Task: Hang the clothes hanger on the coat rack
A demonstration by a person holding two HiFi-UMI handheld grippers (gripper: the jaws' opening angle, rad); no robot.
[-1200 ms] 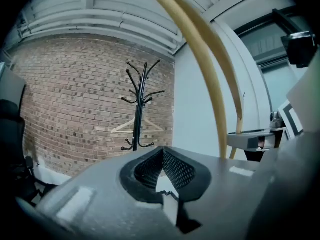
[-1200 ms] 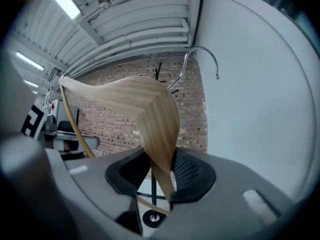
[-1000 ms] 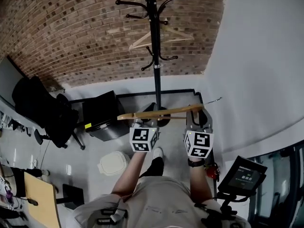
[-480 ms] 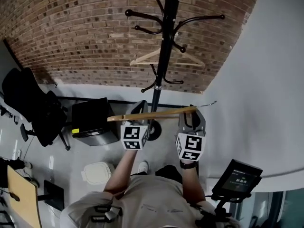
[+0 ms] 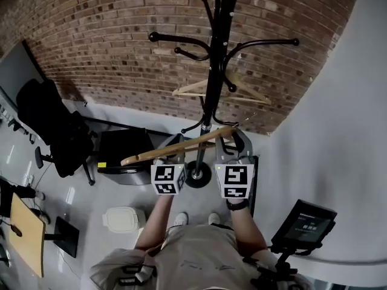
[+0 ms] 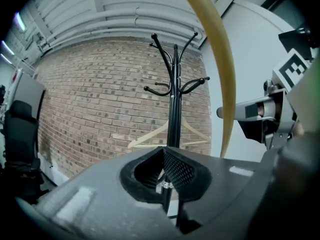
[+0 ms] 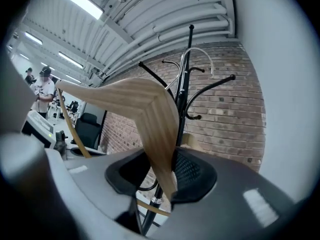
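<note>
A black coat rack (image 5: pixel 213 71) stands before the brick wall, with one wooden hanger (image 5: pixel 242 89) hung on a low hook. My right gripper (image 5: pixel 234 142) is shut on one arm of a second wooden hanger (image 5: pixel 145 155), which slants down to the left in front of the pole. In the right gripper view the wooden arm (image 7: pixel 150 104) runs down between the pads of the right gripper (image 7: pixel 167 169), its wire hook beside the rack (image 7: pixel 184 94). My left gripper (image 5: pixel 176 145) sits under the hanger, apart from it. In its own view the left gripper (image 6: pixel 164 156) is shut and empty, facing the rack (image 6: pixel 173 109).
The rack's round base (image 5: pixel 198 177) is on the floor just ahead of my feet. A black office chair (image 5: pixel 57 132) and a black box (image 5: pixel 124 153) stand at left, with a white bin (image 5: pixel 124 219) nearer. A white wall (image 5: pixel 338 101) and a screen (image 5: pixel 305 222) close the right side.
Both grippers have moved closer to the rack with the hanger. The hanger has tilted, its right end now higher and near the pole.
</note>
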